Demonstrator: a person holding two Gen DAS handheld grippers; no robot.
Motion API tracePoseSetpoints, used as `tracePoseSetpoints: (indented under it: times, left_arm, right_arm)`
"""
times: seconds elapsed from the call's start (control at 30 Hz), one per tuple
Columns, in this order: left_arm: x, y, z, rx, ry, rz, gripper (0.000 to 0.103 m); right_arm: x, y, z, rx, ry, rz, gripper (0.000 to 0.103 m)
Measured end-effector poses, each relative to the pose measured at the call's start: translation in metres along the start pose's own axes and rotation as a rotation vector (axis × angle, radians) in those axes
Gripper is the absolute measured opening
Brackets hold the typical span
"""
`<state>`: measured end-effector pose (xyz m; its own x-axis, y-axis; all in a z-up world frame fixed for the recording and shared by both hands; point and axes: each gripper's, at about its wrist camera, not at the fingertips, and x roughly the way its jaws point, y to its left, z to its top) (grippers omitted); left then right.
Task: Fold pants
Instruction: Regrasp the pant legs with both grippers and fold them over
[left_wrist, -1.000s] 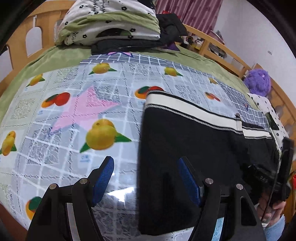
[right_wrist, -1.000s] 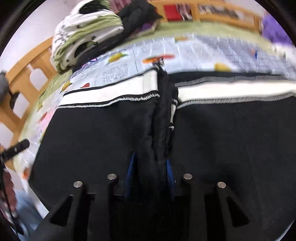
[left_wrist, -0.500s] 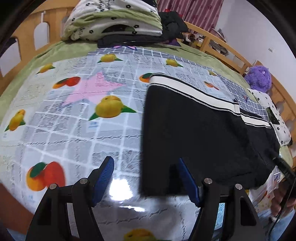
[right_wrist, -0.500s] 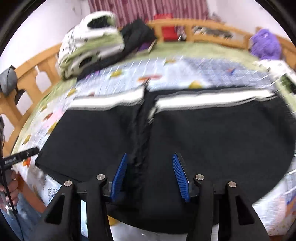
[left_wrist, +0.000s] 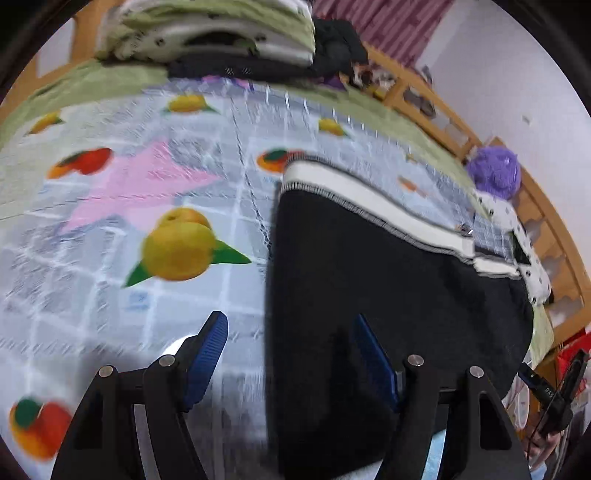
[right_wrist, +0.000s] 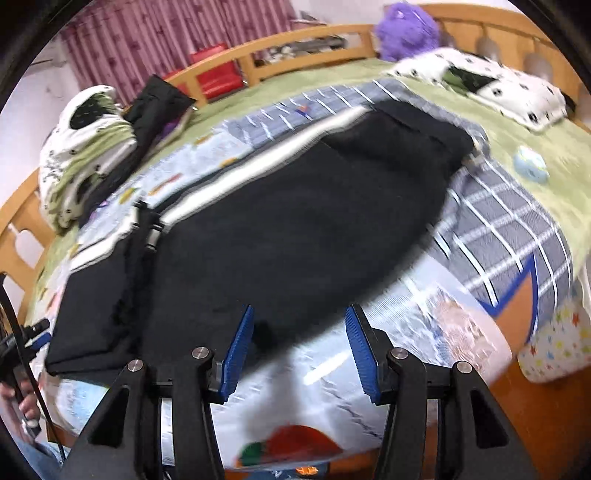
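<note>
The black pants (right_wrist: 295, 221), spread flat on the fruit-print sheet (left_wrist: 110, 258), are judged soft and limp, best pinched at a near hem corner, while the left gripper (left_wrist: 291, 354) and right gripper (right_wrist: 299, 347) are held open, gripping nothing.

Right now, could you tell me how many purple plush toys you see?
1: the plush sits by the rail, beside the spotted pillow; more may be hidden behind bedding.

Motion blur smears the fruit-print sheet (left_wrist: 110, 229) and pants (left_wrist: 369, 295) waistband. Pants' near hem hidden behind left tool (left_wrist: 291, 354); far end blurred past right tool (right_wrist: 299, 350). Bedding pile (left_wrist: 207, 33) cut off at top edge.
</note>
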<state>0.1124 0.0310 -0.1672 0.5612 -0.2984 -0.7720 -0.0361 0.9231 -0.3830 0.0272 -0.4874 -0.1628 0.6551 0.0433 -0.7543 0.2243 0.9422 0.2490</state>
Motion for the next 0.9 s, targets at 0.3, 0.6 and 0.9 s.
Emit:
tracePoseSetpoints:
  times: [0.3, 0.6, 0.9]
  left_arm:
    - [0.043, -0.015, 0.033, 0.023, 0.050, -0.108, 0.035]
    - [-0.018, -0.028, 0.081, 0.087, -0.001, -0.161, 0.010]
    - [-0.094, 0.050, 0.086, 0.114, -0.089, 0.121, 0.010]
  right_arm:
    - [0.042, -0.020, 0.021, 0.127, 0.001, 0.138, 0.051]
    - [0.023, 0.025, 0.059, 0.109, -0.065, 0.126, 0.007]
    - [-0.006, 0.153, 0.025, -0.082, 0.010, 0.372, 0.007]
